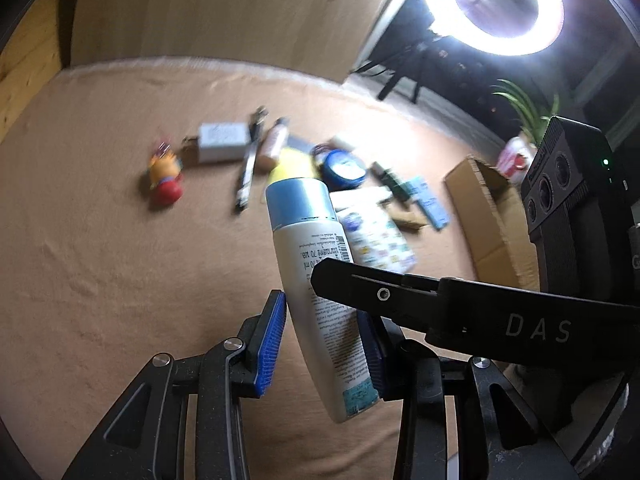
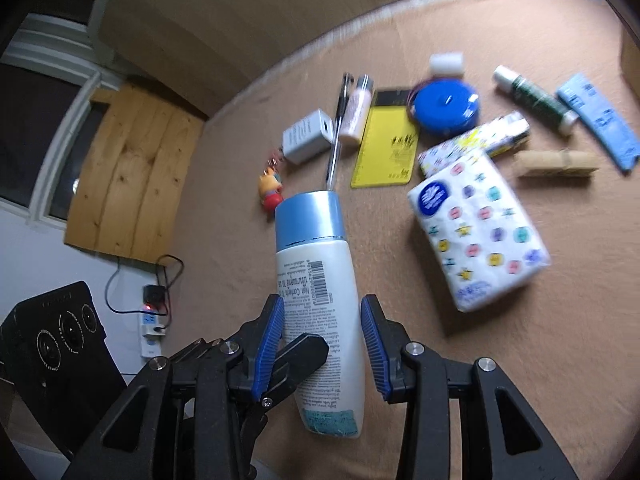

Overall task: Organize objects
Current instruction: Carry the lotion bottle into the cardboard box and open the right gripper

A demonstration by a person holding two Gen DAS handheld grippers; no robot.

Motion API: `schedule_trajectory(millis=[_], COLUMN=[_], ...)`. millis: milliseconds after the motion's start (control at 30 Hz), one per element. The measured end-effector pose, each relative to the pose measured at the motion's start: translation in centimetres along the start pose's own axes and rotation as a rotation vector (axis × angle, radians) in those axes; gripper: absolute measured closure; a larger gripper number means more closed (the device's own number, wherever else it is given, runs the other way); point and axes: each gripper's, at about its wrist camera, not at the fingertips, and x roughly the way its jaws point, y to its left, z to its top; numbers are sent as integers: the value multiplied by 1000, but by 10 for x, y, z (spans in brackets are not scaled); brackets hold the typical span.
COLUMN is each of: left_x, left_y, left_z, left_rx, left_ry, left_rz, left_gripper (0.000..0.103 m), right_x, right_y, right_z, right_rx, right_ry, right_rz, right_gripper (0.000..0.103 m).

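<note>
A white bottle with a light-blue cap (image 1: 316, 280) (image 2: 320, 308) is held above the tan cloth, between both grippers at once. In the left wrist view my left gripper (image 1: 324, 344) has its blue pads against the bottle's sides, and a black finger of the right gripper (image 1: 380, 292) crosses in front of the bottle. In the right wrist view my right gripper (image 2: 322, 344) straddles the bottle; the left pad touches it, the right pad stands a small gap off. A finger of the left gripper (image 2: 298, 360) lies in front of the bottle there.
On the cloth lie a tissue pack (image 2: 480, 232), a yellow card (image 2: 386, 148), a blue round tin (image 2: 446, 106), a white charger (image 2: 306, 140), a pen (image 2: 336, 136), a small toy figure (image 2: 272, 192), tubes and a clothespin (image 2: 556, 164). An open cardboard box (image 1: 496, 216) stands at the right.
</note>
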Motion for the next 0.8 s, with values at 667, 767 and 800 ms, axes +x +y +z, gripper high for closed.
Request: schedule_trajectory(millis=[667,767,800], left_x=[39,53,55], left_y=[-221,-250,-257], left_z=[33,34,34], left_rx=[256,278,284], left_ry=[-11,4,7], left_rz=[-237,-264,-270], left_gripper=[64,64,64], right_x=[-199,-217,-223], right_y=[-102,-124,-132], right_z=[14,13,13], right_rx=[109,137,144], right_ry=[-333,-361,-370], right_rz=[-211,-236,-244], right_gripper=[66,66,66])
